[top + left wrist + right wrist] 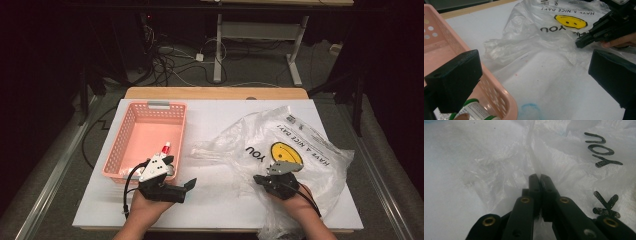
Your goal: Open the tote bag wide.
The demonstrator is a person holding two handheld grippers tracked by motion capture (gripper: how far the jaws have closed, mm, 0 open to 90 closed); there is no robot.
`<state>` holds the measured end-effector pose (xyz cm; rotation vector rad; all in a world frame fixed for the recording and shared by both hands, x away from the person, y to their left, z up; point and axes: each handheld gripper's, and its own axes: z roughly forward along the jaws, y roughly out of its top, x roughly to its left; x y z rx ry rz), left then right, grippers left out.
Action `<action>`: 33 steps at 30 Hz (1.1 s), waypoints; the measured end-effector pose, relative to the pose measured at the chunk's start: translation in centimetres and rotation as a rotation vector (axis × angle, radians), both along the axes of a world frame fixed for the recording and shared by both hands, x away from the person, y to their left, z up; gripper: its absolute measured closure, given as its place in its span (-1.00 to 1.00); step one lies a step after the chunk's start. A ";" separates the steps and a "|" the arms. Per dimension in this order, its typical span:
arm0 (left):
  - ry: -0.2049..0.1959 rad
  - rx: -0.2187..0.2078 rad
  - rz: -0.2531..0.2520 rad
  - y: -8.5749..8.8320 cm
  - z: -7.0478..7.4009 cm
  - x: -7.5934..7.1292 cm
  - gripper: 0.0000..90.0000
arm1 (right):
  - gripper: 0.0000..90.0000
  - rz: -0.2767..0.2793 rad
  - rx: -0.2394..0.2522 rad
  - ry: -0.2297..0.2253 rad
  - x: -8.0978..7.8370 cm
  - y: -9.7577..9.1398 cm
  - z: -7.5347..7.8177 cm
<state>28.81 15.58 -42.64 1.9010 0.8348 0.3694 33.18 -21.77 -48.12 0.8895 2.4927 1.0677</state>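
High view above table (220, 200), gripper views close — all share plastic bag (290, 145).

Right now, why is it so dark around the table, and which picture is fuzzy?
High view: light falls on the white table, the room behind stays black. Left gripper view: the near jaws are soft, the plastic bag looks sharper. Right gripper view: bag looks washed-out and hazy.

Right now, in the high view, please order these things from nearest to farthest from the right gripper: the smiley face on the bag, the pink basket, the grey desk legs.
From the right gripper:
1. Smiley face, just beyond it, on the plastic bag.
2. Pink basket, across the table, left.
3. Grey desk legs, on the floor behind the table.
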 end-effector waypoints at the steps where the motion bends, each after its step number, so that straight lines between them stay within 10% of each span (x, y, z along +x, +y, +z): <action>1: 0.002 0.003 -0.002 -0.1 0.0 0.0 -1.00 | 0.99 -0.005 0.004 -0.001 0.0 0.0 0.0; 18: -0.001 0.006 0.010 0.2 -0.1 0.3 -1.00 | 0.99 -0.100 0.059 -0.045 2.9 1.1 1.1; 33: -0.009 -0.004 0.026 0.7 0.0 0.0 -1.00 | 0.99 -0.076 0.123 -0.103 2.8 1.3 1.4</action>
